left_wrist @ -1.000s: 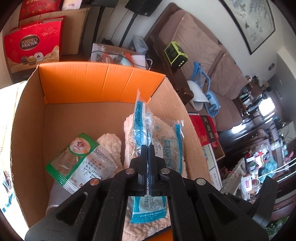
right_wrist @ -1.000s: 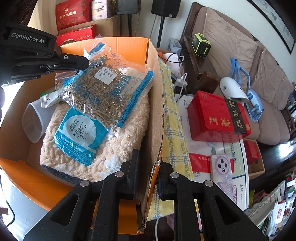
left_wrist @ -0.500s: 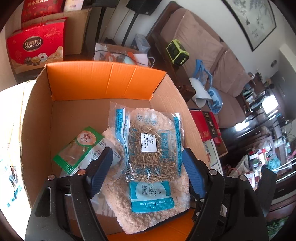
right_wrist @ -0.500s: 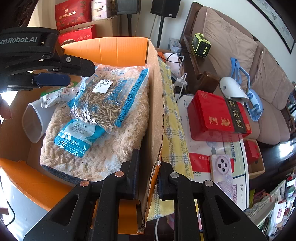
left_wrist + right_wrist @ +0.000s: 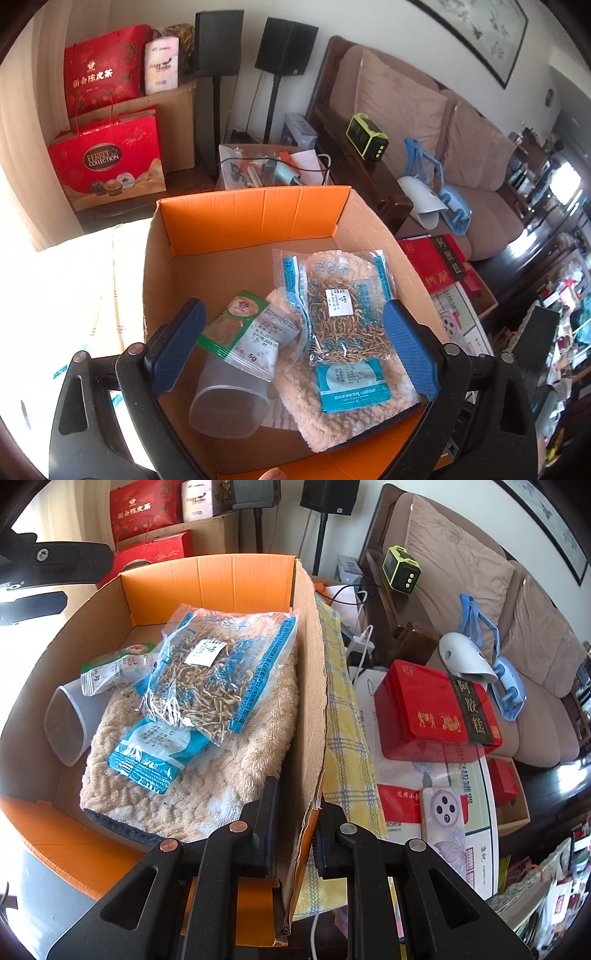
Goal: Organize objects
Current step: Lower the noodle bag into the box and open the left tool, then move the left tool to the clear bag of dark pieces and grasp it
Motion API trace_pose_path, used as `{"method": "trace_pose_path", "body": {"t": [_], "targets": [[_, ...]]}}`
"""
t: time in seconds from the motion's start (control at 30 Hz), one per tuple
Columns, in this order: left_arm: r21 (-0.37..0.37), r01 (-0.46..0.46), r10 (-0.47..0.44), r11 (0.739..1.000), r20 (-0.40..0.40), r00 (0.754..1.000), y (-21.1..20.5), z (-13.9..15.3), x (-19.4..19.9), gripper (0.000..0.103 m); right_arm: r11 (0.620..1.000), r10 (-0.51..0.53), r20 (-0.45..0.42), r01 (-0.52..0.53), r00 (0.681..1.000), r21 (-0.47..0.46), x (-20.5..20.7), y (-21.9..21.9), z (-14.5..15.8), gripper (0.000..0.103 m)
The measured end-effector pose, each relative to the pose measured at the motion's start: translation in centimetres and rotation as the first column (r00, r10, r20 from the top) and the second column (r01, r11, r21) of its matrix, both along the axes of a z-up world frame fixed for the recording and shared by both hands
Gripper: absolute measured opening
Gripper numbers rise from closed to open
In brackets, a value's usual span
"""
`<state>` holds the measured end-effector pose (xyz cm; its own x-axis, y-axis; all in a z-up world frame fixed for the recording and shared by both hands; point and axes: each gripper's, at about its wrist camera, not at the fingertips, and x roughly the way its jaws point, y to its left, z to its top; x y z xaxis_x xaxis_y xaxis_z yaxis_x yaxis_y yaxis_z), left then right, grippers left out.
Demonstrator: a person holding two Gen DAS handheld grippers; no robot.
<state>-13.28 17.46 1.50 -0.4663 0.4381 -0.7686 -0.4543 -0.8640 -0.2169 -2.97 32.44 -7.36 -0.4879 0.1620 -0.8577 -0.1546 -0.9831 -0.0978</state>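
Released a second ago from the closed left jaws, the herb packet (image 5: 345, 317) is now seen lying flat on the fluffy towel (image 5: 354, 413) inside the cardboard box (image 5: 255, 218), and the left gripper (image 5: 295, 350) has been drawn back and up, so that more of the room is taken in. Its jaws are spread wide with nothing between them, the blue pads (image 5: 177, 343) framing the box contents at the lower left and lower right of the left wrist view.

Left of the packet, a small green-topped sachet (image 5: 245, 334) is seen resting over a translucent plastic cup (image 5: 229, 402) that lies on its side.

In the right wrist view, the right gripper (image 5: 295, 834) is unchanged: the right-hand wall of the box (image 5: 306, 701) is clamped between its jaws at lower centre. A red tin (image 5: 436, 712) is seen on the surface at centre right, with a yellow checked cloth (image 5: 343, 738) just beside the box.
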Motion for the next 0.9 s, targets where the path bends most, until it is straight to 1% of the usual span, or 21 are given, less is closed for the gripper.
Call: {"method": "trace_pose_path", "body": {"t": [0.07, 0.13, 0.33, 0.53, 0.9], "targets": [[-0.008, -0.007, 0.007, 1.0, -0.008, 1.0, -0.7, 0.1, 0.0, 0.097, 1.0, 0.0, 0.001, 0.0, 1.0, 0.0, 0.0, 0.0, 0.0, 0.017], [-0.015, -0.017, 0.016, 1.0, -0.021, 1.0, -1.4, 0.3, 0.0, 0.103, 1.0, 0.0, 0.001, 0.0, 1.0, 0.0, 0.0, 0.0, 0.0, 0.017], [-0.019, -0.058, 0.057, 0.998, -0.045, 0.997, -4.0, 0.6, -0.1, 0.103, 1.0, 0.0, 0.0, 0.0, 1.0, 0.0, 0.0, 0.0, 0.0, 0.017], [-0.082, -0.105, 0.098, 0.991, -0.091, 0.991, -6.5, 0.6, 0.0, 0.103, 1.0, 0.0, 0.0, 0.0, 1.0, 0.0, 0.0, 0.0, 0.0, 0.017], [-0.109, -0.212, 0.206, 0.971, -0.071, 0.976, -12.7, -0.7, -0.7, 0.103, 1.0, 0.0, 0.001, 0.0, 1.0, 0.001, 0.0, 0.0, 0.0, 0.017]]}}
